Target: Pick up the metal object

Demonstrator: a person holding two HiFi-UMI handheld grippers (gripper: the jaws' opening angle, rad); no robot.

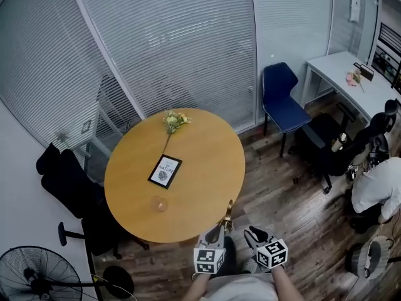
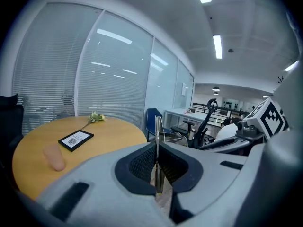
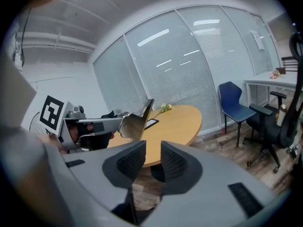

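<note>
Two claws sit past the near edge of a round desk (image 1: 207, 168). The left claw (image 2: 157, 164) pinches a thin metal plate (image 2: 158, 129) by its flat faces, clear of the desk; the right claw (image 3: 153, 150) stands wide and empty. The plate looks stiff, light and slick, best gripped across those flat faces.

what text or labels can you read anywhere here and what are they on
"NATURE": on the black-framed card lying on the round table.
Smaller print above that word on the card: too small to read.
Marker cubes: black-and-white square patterns only, no words.
White panel on the far wall: too small to read.
</note>
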